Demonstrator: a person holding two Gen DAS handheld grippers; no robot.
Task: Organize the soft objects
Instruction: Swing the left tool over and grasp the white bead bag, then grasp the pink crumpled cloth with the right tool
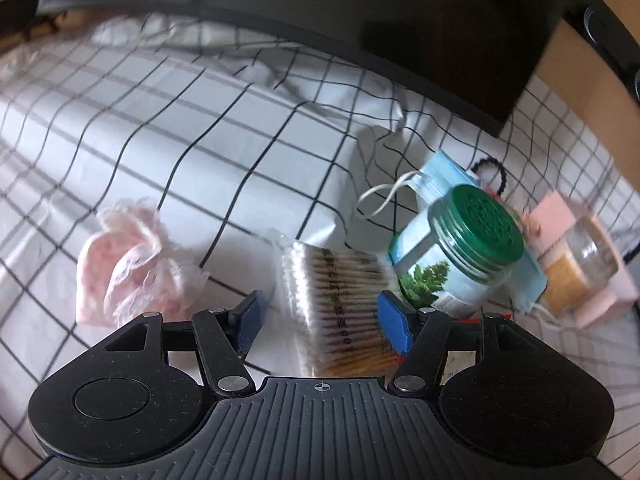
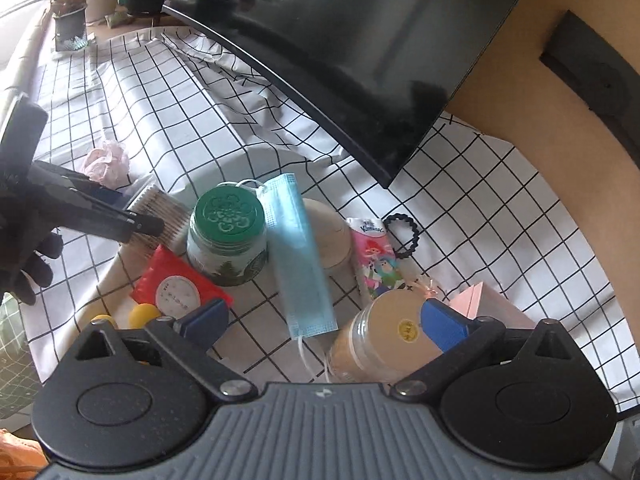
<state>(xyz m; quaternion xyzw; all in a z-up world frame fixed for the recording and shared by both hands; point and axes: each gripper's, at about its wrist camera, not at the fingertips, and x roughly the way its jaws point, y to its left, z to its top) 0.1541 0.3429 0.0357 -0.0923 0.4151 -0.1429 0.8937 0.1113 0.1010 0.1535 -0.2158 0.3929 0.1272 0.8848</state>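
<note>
Cotton-tipped swabs in a clear pack (image 1: 340, 304) lie on the grid-patterned cloth of the table (image 1: 160, 120), between the spread blue pads of the left claw (image 1: 320, 320); the jaws stand apart, and the right-hand pad looks to be at or against the pack's edge, though motion blur leaves contact uncertain. Judged step: the left claw is lining up on the swab pack, not yet closed on it. Next move, as I read it: close squarely across the pack's width and lift clear without knocking the green-lidded jar (image 1: 460, 248) standing just beside it. The right claw (image 2: 332, 320) hangs open above the blue face mask (image 2: 298, 248) and a clear jar with a tan lid (image 2: 384, 332), holding nothing; its right pad overlaps that jar in view, touching or not I cannot tell. Other soft items awaiting sorting: a crumpled pink plastic bag (image 1: 132, 256) left of the swabs, a tissue pack (image 2: 374, 260) and a black hair tie (image 2: 402, 236) right of the mask, and a red packet (image 2: 180, 284) near the green jar. Hard to make out: a round beige thing under the mask, yellow objects below the red packet, and a pink box cut off behind the right pad. No destination container is identifiable. The dark monitor (image 2: 360, 40) overhangs the rear of the table.
</note>
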